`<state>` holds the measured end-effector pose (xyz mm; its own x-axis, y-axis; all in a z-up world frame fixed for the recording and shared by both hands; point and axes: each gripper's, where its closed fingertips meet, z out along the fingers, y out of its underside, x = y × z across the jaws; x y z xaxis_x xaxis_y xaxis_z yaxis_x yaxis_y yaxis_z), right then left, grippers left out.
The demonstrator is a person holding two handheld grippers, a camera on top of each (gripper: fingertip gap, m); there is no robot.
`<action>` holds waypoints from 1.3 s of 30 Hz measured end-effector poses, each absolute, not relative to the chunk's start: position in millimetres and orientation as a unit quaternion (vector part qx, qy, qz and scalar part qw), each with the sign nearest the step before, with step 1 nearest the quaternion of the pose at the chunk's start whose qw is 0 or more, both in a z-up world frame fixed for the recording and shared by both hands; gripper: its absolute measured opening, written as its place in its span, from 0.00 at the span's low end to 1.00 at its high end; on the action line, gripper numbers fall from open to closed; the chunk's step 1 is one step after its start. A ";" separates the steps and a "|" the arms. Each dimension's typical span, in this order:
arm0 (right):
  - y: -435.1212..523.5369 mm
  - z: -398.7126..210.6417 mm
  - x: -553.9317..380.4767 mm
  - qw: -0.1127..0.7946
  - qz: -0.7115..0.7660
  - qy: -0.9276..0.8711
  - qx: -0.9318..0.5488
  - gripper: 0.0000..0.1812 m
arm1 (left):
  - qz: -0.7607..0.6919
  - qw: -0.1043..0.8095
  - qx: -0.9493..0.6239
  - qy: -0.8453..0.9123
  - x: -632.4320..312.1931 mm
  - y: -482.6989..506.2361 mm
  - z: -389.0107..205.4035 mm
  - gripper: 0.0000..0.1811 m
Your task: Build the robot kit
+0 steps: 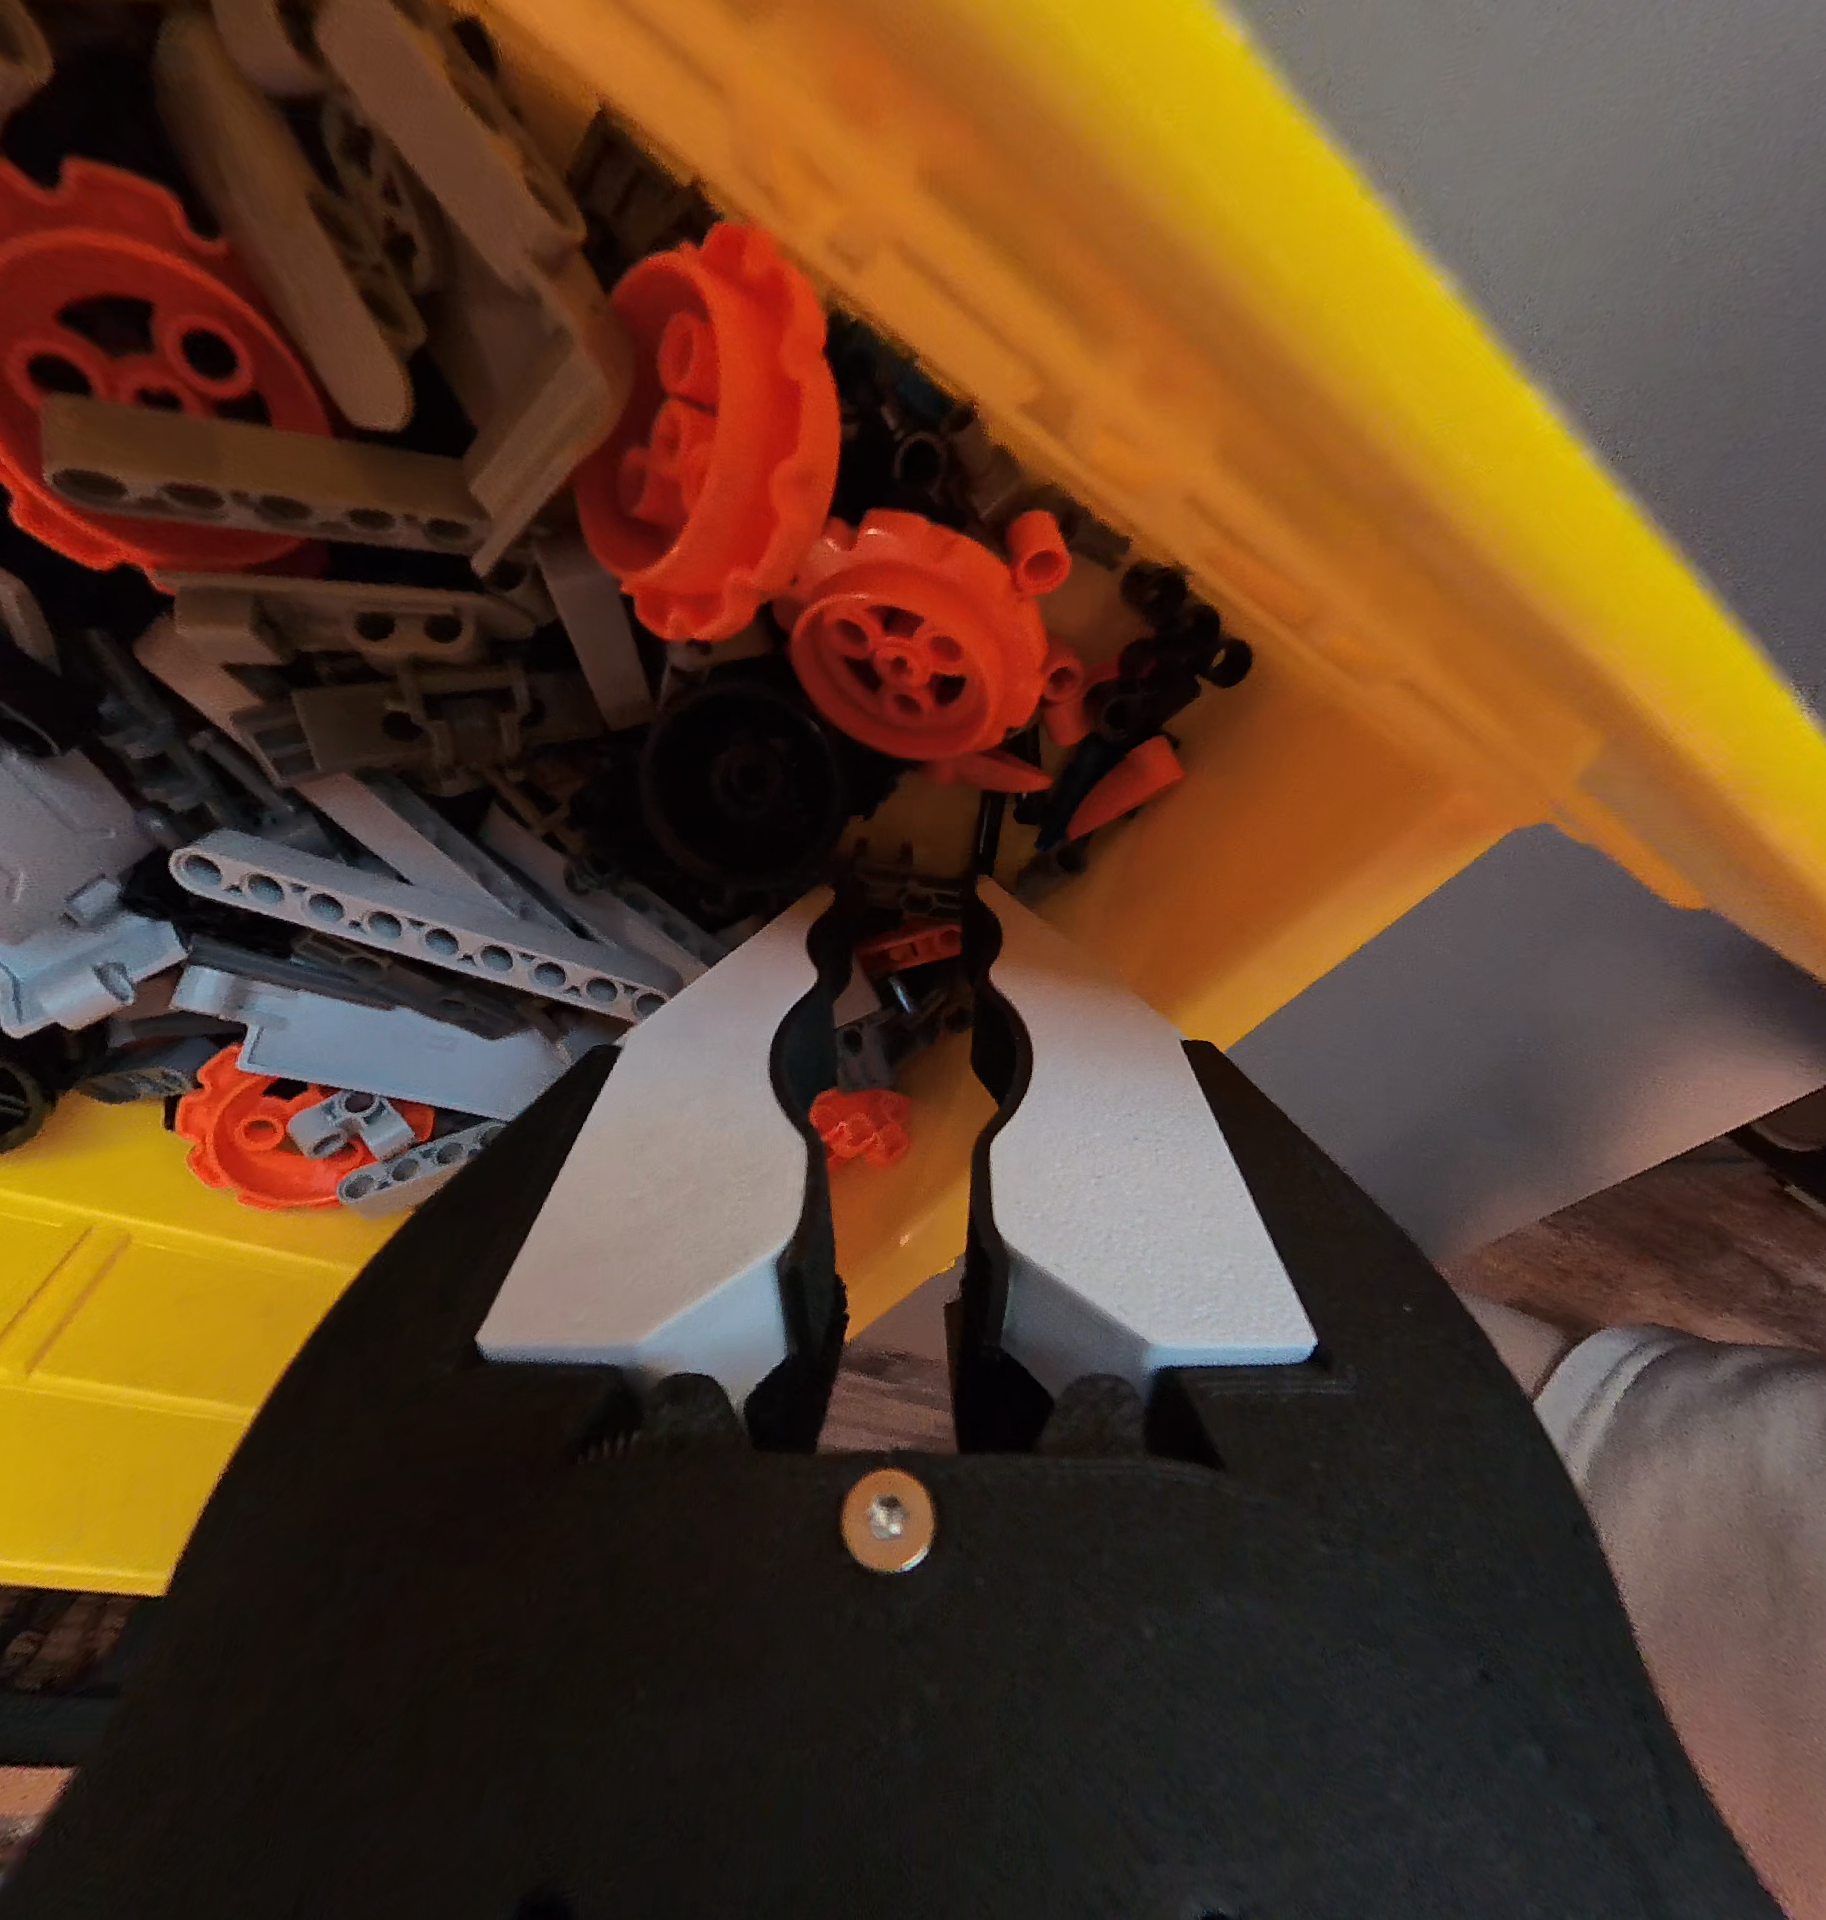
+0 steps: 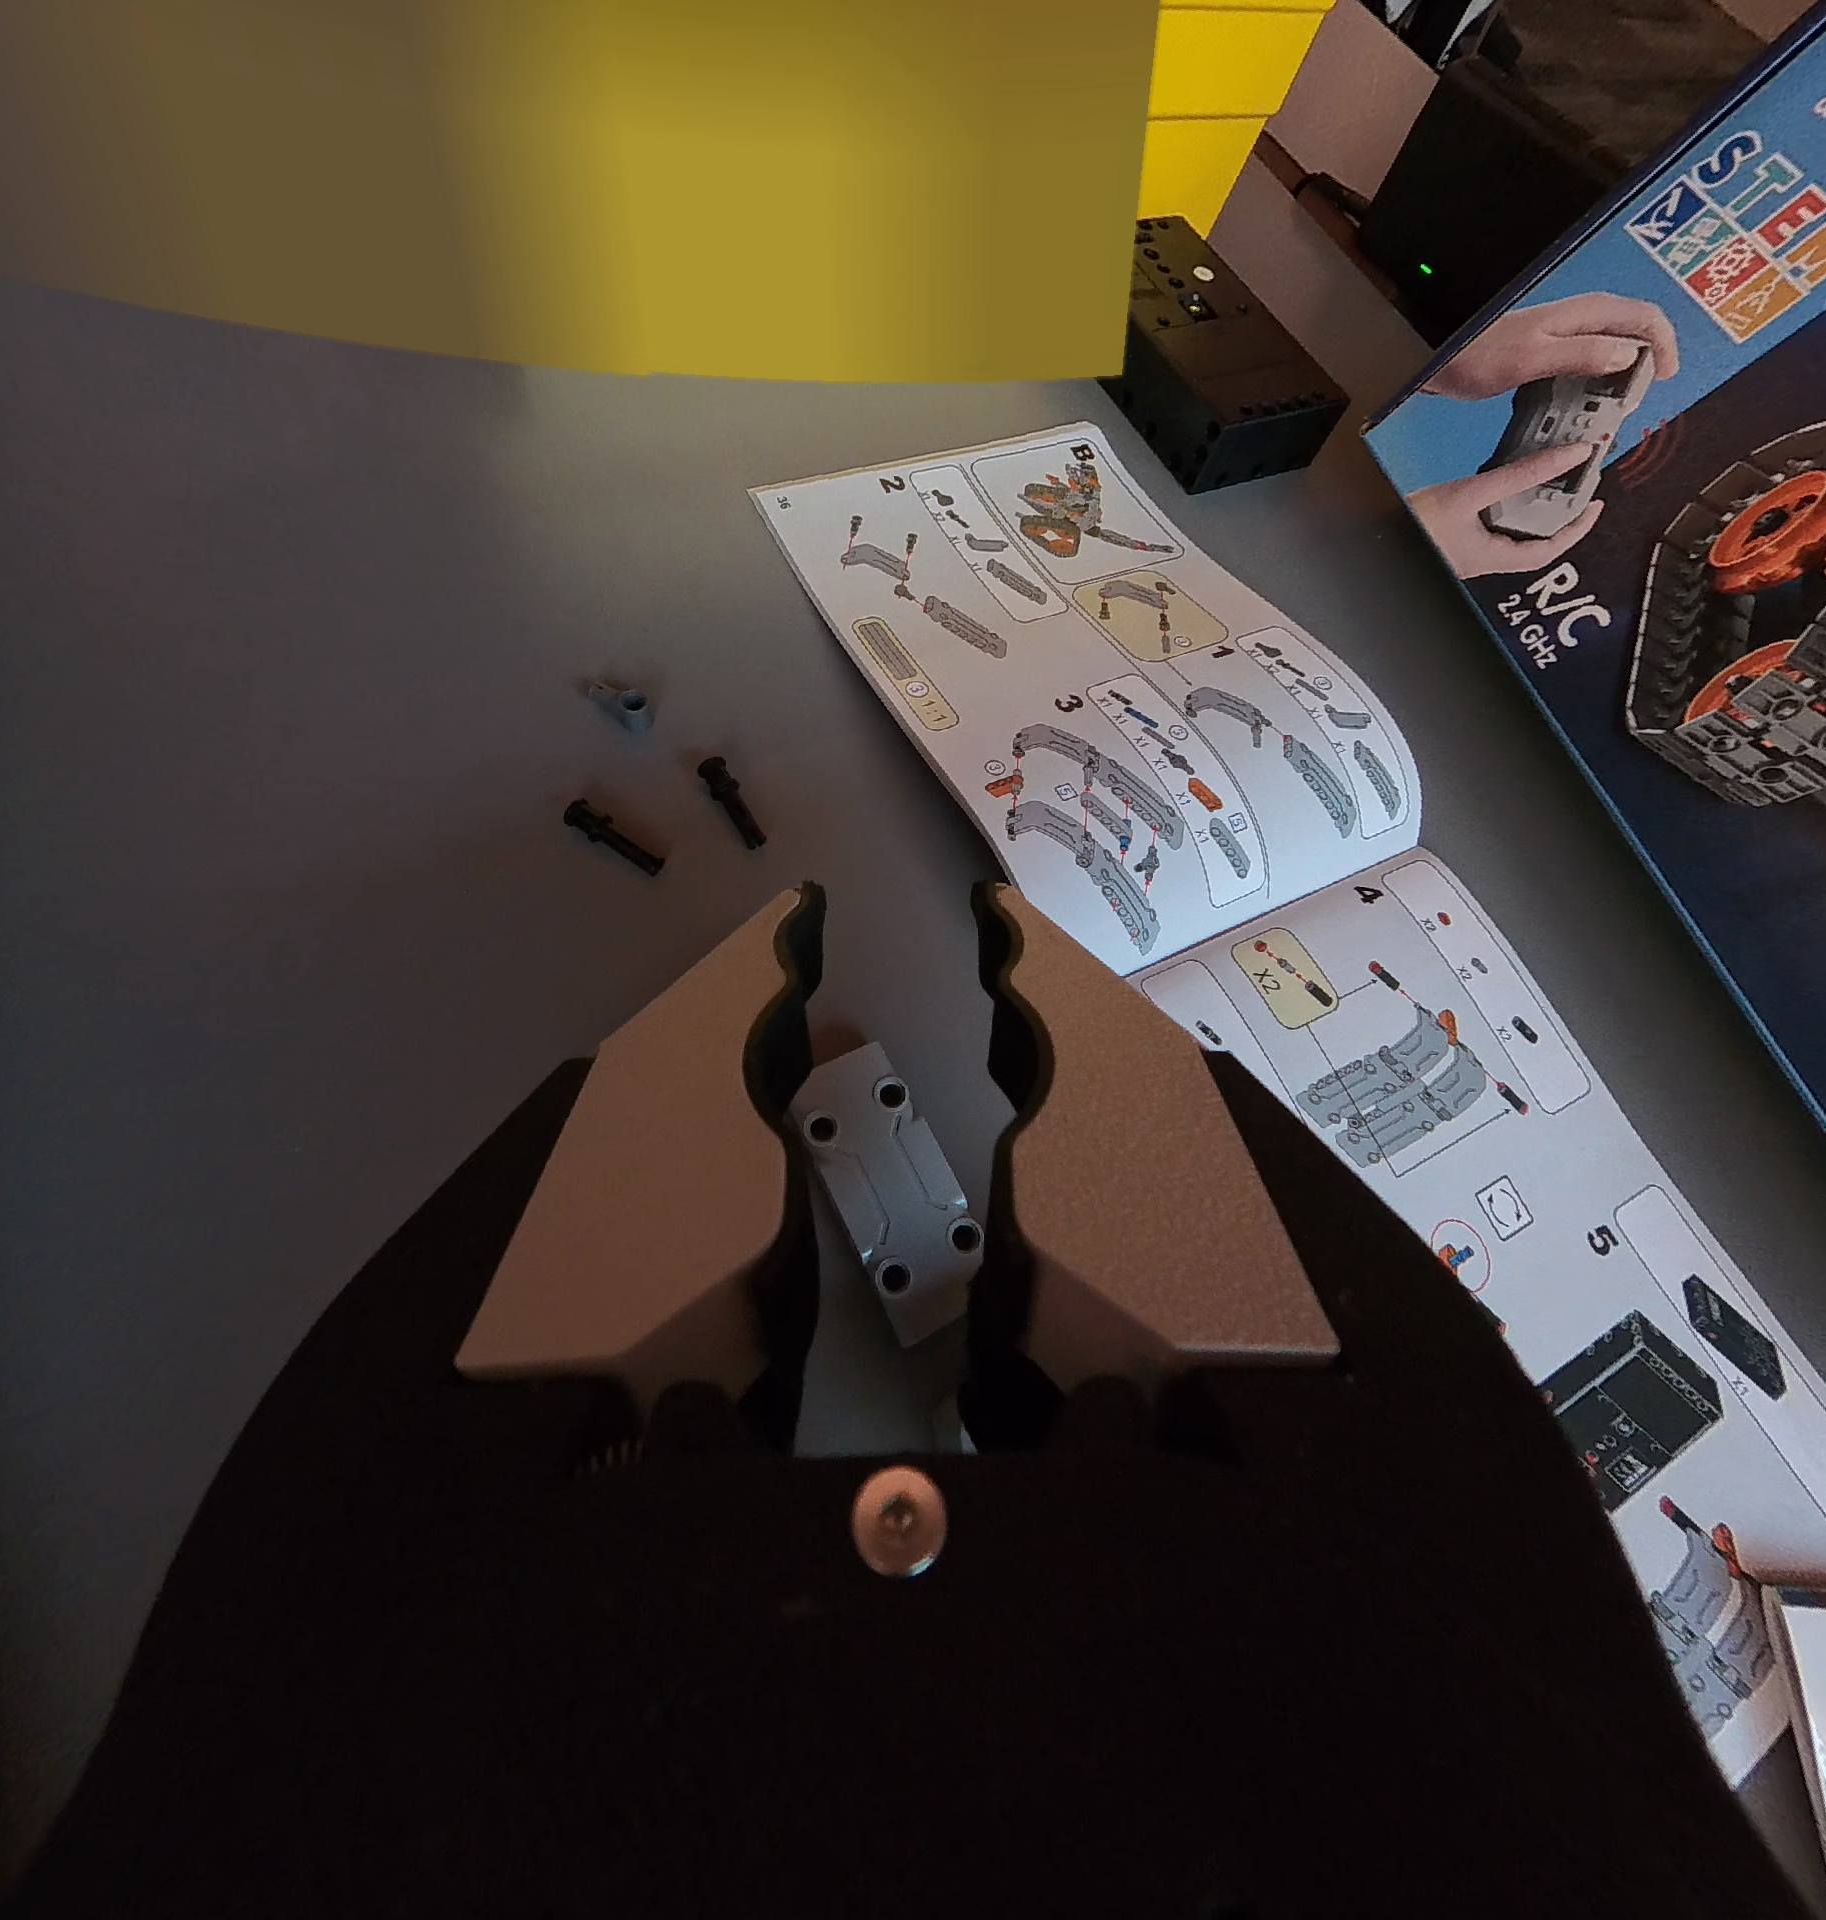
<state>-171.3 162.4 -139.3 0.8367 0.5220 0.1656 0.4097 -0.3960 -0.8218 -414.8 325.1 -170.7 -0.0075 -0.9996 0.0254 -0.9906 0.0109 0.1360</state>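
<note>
In the left wrist view my left gripper [image 1: 904,896] is open over the near corner of a yellow bin [image 1: 1252,582] full of building parts. Its tips hover just above small pieces, among them a small orange connector [image 1: 914,940]; whether they touch is unclear. Orange wheels [image 1: 904,649], a black tyre [image 1: 743,779] and grey holed beams [image 1: 421,925] lie just beyond. In the right wrist view my right gripper [image 2: 896,902] is open over a grey table [image 2: 265,623]. A grey block with holes [image 2: 888,1195] lies between its fingers, near their base.
Two black pins [image 2: 613,836] [image 2: 730,800] and a small pale connector [image 2: 623,704] lie on the table ahead of the right gripper. An open instruction booklet [image 2: 1096,727], a blue kit box [image 2: 1667,520] and a black battery box [image 2: 1221,384] are to the right. The left gripper's tips are roughly 30 cm from the right gripper's.
</note>
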 end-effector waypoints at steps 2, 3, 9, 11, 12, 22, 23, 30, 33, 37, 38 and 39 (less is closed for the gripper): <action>162.4 -139.5 -171.3 0.473 0.060 -0.280 -0.833 0.16 | -0.022 0.055 0.689 -0.722 -407.7 318.8 -170.9 0.09; 162.2 -139.4 -171.3 0.473 0.059 -0.280 -0.833 0.16 | -0.021 0.051 0.685 -0.726 -405.4 317.7 -170.9 0.09; 161.9 -138.9 -171.5 0.473 0.058 -0.281 -0.833 0.16 | -0.011 0.056 0.679 -0.732 -403.7 312.2 -170.4 0.11; 161.8 -139.2 -171.4 0.472 0.058 -0.281 -0.833 0.16 | -0.015 0.051 0.673 -0.737 -402.0 311.7 -170.9 0.11; 161.8 -139.1 -171.3 0.472 0.058 -0.281 -0.833 0.16 | -0.018 0.049 0.672 -0.739 -402.0 312.6 -171.0 0.10; 161.2 -139.9 -172.0 0.471 0.058 -0.284 -0.833 0.15 | -0.037 0.025 0.704 -0.708 -410.3 334.9 -164.2 0.11; 161.1 -140.0 -172.0 0.470 0.058 -0.284 -0.834 0.15 | -0.025 0.021 0.700 -0.714 -407.4 331.8 -161.7 0.10; 160.8 -139.6 -172.3 0.470 0.057 -0.285 -0.833 0.15 | -0.006 0.033 0.663 -0.748 -402.1 316.6 -165.0 0.07; 160.8 -139.4 -172.1 0.471 0.058 -0.285 -0.833 0.15 | -0.020 0.050 0.657 -0.752 -409.0 318.5 -171.3 0.06; 160.6 -140.5 -172.4 0.468 0.059 -0.285 -0.834 0.15 | -0.013 0.052 0.652 -0.757 -407.9 315.7 -171.3 0.06; 160.5 -140.7 -172.6 0.468 0.059 -0.286 -0.834 0.15 | -0.010 0.055 0.652 -0.757 -408.1 314.2 -171.2 0.07; 160.5 -140.8 -172.7 0.467 0.059 -0.287 -0.834 0.15 | -0.009 0.056 0.651 -0.757 -408.0 313.3 -171.0 0.07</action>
